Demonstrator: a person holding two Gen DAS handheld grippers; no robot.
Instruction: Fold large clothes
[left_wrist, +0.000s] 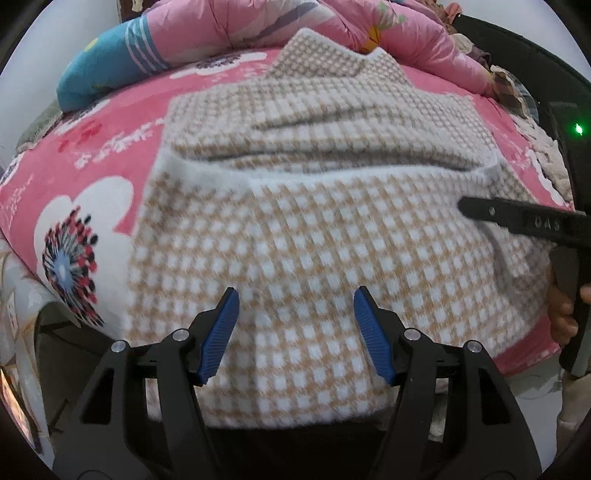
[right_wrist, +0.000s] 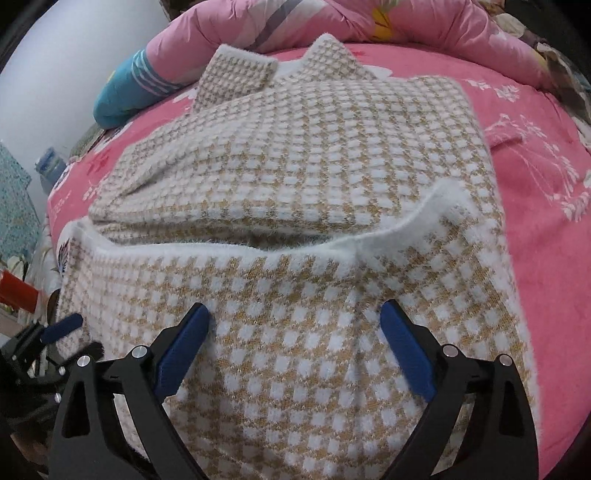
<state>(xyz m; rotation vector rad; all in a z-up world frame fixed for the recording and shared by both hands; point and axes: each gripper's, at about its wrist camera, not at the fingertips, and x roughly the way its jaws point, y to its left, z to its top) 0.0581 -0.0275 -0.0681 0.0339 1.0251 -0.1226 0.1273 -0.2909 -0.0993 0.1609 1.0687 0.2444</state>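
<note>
A tan-and-white checked knit sweater (left_wrist: 295, 229) lies on a pink floral bedspread (left_wrist: 92, 147), its lower part folded up so that the fuzzy white hem (left_wrist: 295, 171) crosses the middle. The collar points away. My left gripper (left_wrist: 295, 295) hovers open above the near fold, blue pads apart with nothing between them. The right gripper's black finger (left_wrist: 517, 218) reaches in from the right edge of that view, a hand on its grip. In the right wrist view the sweater (right_wrist: 314, 166) fills the frame and my right gripper (right_wrist: 295, 314) stands wide open over the folded flap, hem (right_wrist: 388, 225) just beyond.
A bunched pink quilt (left_wrist: 295, 26) and a teal striped pillow (left_wrist: 110, 70) lie at the bed's far side. The bedspread (right_wrist: 546, 184) is bare to the sweater's right. The left gripper's blue pad (right_wrist: 61, 326) shows low at the left edge of the right wrist view, near the bed's corner.
</note>
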